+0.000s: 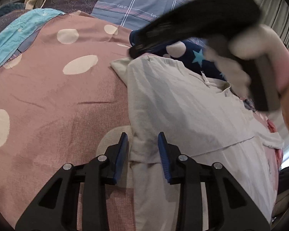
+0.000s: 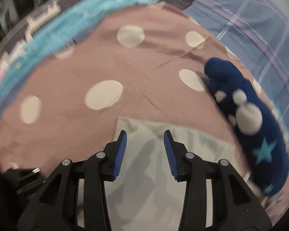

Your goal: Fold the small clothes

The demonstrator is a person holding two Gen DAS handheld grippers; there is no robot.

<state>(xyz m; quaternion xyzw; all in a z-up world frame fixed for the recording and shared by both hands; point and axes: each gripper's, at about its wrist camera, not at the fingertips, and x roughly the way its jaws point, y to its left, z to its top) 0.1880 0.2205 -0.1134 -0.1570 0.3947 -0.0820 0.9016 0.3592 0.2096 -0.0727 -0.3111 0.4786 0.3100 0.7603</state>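
White garment (image 1: 183, 104) lies on bedspread (image 1: 54, 96).

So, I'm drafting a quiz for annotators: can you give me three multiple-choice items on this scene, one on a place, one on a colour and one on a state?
1. Where is the navy cloth?
A. On the spread, beside the white garment
B. Between the right gripper's fingers
C. Under the white garment

2. What colour are the dots on the pink spread?
A. Black
B. Cream
C. Green

3. How does the right gripper stand?
A. Shut on the navy cloth
B. Shut on the spread
C. Open, gripping nothing

Key:
1 A: the navy cloth lies on the spread, next to the white garment.
2 B: the dots are cream.
3 C: the right gripper shows a clear gap between its fingers, with the garment below them.
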